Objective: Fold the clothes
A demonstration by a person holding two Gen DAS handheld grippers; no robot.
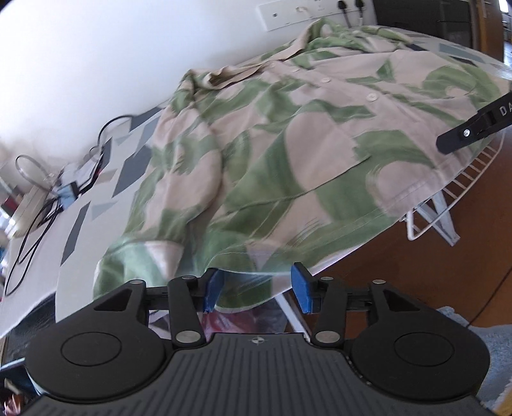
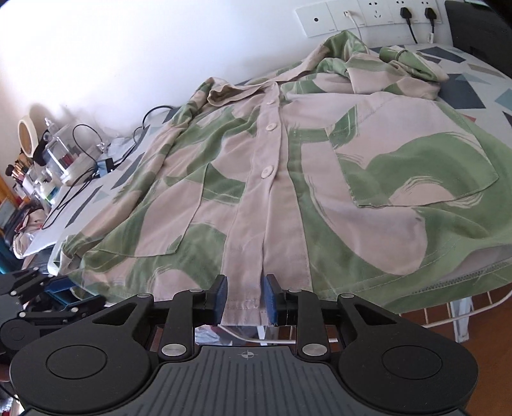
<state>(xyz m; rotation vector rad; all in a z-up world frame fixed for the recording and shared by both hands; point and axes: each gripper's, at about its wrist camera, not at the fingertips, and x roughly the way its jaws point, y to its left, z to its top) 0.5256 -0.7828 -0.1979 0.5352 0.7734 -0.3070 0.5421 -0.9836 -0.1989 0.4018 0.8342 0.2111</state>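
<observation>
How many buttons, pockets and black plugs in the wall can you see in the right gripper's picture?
Buttons on the shirt: 3, the lowest at
Chest pockets: 2, one at and one at
Black plugs in the wall sockets: 2, one at
Total: 7

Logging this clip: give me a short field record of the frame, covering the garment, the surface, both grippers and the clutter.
garment: green and beige button-up shirt, spread front-up, buttoned, hem hanging over the near edge
surface: ironing board with a geometric-print cover
left hand-held gripper: open, at the hem near the shirt's left side, not closed on the fabric
right hand-held gripper: open, jaws either side of the button placket at the hem, not clamped
far sleeve: bunched near the wall
clutter: cables and small items at the board's left end
wall: sockets, two plugs in
</observation>
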